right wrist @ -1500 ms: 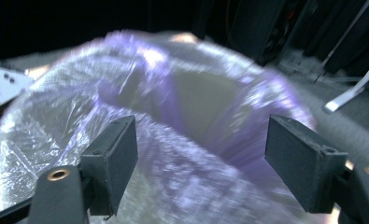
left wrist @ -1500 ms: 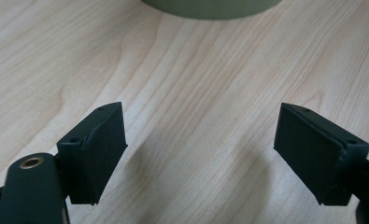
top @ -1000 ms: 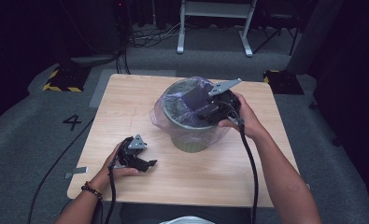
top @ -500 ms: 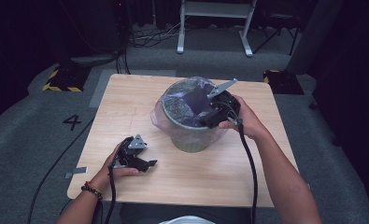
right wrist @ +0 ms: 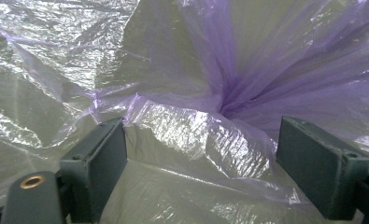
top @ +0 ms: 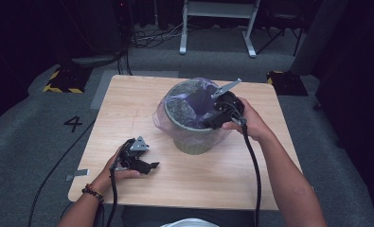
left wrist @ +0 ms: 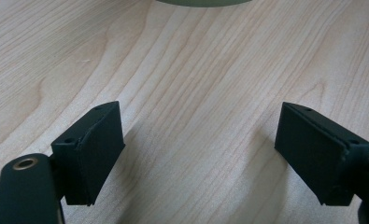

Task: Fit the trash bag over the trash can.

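Note:
A green bin (top: 194, 142) stands in the middle of the wooden table (top: 128, 109), lined with a thin purple plastic bag (top: 199, 101) that drapes over its rim. My right gripper (top: 212, 122) reaches into the bin's mouth from the right side; its jaws stand open around crinkled purple bag film (right wrist: 210, 116), touching it loosely. My left gripper (top: 149, 166) rests low on the table near the front left, held in a hand, open with bare wood (left wrist: 201, 116) between its jaws. The bin's base (left wrist: 201, 2) shows at the top edge of the left gripper view.
Cables trail from both grippers off the table's front edge. Grey floor surrounds the table, with a painted 4 (top: 74, 124) at left, yellow-black marked blocks (top: 64, 80) and a white metal frame (top: 218, 23) behind.
The right gripper has shifted slightly inside the bin's mouth, and the bag's film has moved a little with it. The left gripper has stayed put.

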Available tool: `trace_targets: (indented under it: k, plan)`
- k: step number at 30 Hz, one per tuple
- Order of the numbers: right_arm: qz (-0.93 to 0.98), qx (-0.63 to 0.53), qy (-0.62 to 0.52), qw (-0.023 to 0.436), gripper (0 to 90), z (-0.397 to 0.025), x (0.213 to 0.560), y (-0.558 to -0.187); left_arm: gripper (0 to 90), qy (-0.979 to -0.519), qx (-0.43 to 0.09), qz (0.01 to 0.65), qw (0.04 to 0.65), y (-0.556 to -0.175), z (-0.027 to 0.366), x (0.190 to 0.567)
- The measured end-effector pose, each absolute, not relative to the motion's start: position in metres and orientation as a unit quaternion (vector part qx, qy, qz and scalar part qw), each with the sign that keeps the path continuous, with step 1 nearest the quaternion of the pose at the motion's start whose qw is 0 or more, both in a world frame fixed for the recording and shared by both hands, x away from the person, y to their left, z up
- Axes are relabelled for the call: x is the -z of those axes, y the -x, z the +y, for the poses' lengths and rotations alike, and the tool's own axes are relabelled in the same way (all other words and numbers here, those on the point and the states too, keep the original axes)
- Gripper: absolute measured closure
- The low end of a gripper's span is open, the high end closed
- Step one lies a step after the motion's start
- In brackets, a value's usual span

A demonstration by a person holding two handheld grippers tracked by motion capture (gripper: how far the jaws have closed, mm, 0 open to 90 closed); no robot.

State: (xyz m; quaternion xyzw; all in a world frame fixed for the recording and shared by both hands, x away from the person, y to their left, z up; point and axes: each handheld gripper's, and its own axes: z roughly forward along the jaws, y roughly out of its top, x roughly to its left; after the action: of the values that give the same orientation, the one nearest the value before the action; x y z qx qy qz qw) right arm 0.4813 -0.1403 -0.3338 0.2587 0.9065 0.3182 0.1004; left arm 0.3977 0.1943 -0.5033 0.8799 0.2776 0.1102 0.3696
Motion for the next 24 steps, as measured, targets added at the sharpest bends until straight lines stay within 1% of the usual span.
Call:
trace_targets:
  k: [7, 10, 24]
  plan:
    - [0.903, -0.326, -0.263, 0.098, 20.3, -0.143, 0.333, -0.482, 15.2, -0.88, -0.11, 0.278, 0.37, -0.398, 0.194, 0.503]
    - [0.9, -0.336, -0.261, 0.101, 20.3, -0.147, 0.33, -0.482, 15.1, -0.88, -0.11, 0.278, 0.37, -0.398, 0.194, 0.503]
    - [0.883, -0.384, -0.235, 0.131, 22.9, -0.162, 0.315, -0.469, 15.1, -0.88, -0.111, 0.279, 0.369, -0.398, 0.194, 0.503]
